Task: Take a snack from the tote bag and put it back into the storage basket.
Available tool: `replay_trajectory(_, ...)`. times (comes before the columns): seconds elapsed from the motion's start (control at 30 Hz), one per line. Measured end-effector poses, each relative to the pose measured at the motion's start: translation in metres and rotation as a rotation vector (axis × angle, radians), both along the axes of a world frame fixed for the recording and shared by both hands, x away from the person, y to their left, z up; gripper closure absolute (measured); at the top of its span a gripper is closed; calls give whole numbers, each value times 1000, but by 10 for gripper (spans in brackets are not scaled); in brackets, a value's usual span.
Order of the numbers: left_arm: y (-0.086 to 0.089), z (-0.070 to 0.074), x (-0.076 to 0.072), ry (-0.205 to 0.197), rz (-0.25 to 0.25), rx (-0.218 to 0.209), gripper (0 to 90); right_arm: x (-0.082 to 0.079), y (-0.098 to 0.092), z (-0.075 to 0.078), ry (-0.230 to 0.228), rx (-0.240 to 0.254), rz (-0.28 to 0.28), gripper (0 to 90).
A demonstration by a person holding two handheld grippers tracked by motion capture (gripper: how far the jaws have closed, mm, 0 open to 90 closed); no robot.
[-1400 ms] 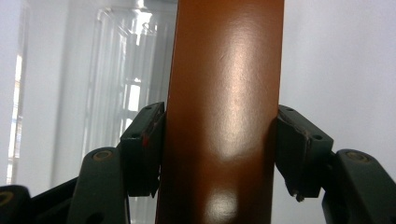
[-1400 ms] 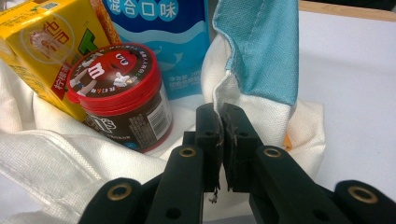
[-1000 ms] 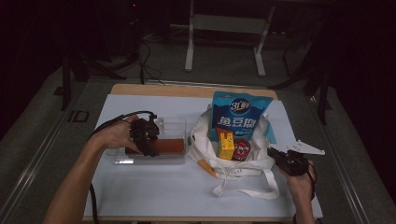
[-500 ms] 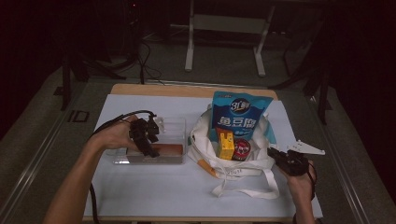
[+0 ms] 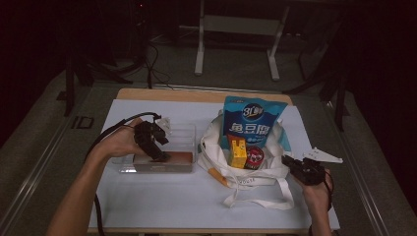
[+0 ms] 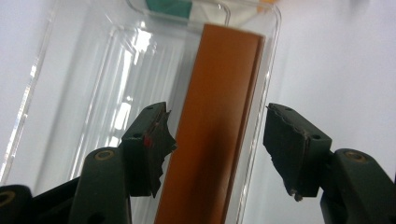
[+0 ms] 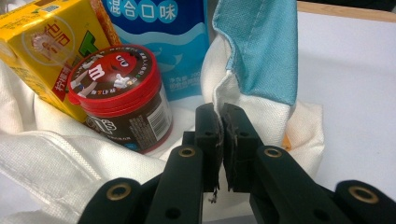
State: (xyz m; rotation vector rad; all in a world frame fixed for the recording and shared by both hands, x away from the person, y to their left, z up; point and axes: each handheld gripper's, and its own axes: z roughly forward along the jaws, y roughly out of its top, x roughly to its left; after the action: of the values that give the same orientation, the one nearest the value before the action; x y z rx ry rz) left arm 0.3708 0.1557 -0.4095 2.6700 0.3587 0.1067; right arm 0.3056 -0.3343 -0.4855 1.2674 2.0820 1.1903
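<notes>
The left gripper (image 6: 217,144) had just been closing, jaws spread either side of the brown box (image 6: 215,121) in the clear tray (image 6: 70,88); the right gripper (image 7: 220,123) pinched the bag's edge (image 7: 224,88)

your left gripper view cut off the orange box (image 6: 210,140) at the bottom edge. the yellow carton (image 7: 42,51) ran past your right gripper view's left edge.
</notes>
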Motion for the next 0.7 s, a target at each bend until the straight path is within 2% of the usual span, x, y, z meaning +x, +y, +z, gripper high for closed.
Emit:
replay_trajectory(0.13,-3,2,-1,-19,-3,-33,420,0,0,-1,-2,0,1,849)
replay_trajectory(0.17,-6,3,-2,-23,-2,-55,426,0,0,-1,-2,1,0,847)
replay_trajectory(0.3,-9,4,-2,-29,-4,-70,434,0,-1,-2,1,3,0,847)
replay_trajectory(0.37,-10,6,-3,-49,-1,-101,433,0,-1,-1,0,4,0,847)
replay_trajectory(0.47,-11,7,-3,-48,8,-149,446,0,0,-1,-2,3,2,846)
replay_trajectory(0.6,-14,8,-5,-73,13,-164,479,0,0,-1,0,4,2,846)
replay_trajectory(0.67,-15,8,-5,-73,12,-168,483,0,0,-1,0,5,2,846)
replay_trajectory(0.7,-17,8,-5,-81,18,-188,484,0,0,-1,0,5,2,846)
